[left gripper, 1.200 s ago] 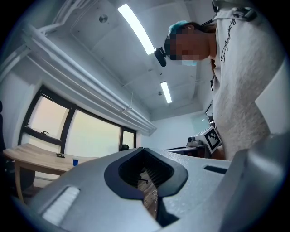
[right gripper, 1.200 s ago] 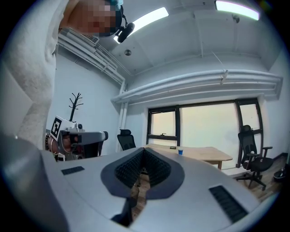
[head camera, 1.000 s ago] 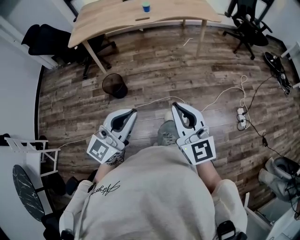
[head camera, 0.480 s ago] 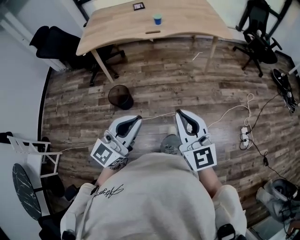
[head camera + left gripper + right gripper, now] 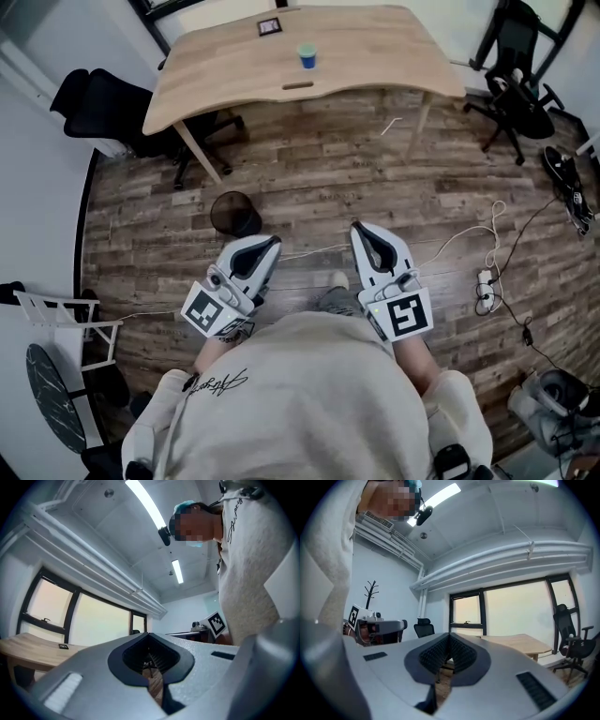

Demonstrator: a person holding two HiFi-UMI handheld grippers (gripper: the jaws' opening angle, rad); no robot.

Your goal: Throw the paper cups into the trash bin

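Observation:
A small blue-and-green paper cup [image 5: 307, 55] stands upright on the wooden desk [image 5: 375, 56] at the far side of the room. A black mesh trash bin [image 5: 234, 214] sits on the floor in front of the desk's left leg. My left gripper [image 5: 260, 246] and right gripper [image 5: 365, 232] are held close to my chest, far short of the desk. Both are shut with nothing between the jaws, the left gripper [image 5: 149, 660] and the right gripper [image 5: 449, 654] alike.
A small dark framed item [image 5: 270, 26] lies on the desk behind the cup. Black office chairs stand at the left [image 5: 103, 103] and at the right [image 5: 520, 89]. A white cable and power strip [image 5: 486, 286] lie on the wood floor at the right.
The desk, the cup and the bin have come further into view and shifted in the frame as I move forward. Both grippers stay shut near my chest.

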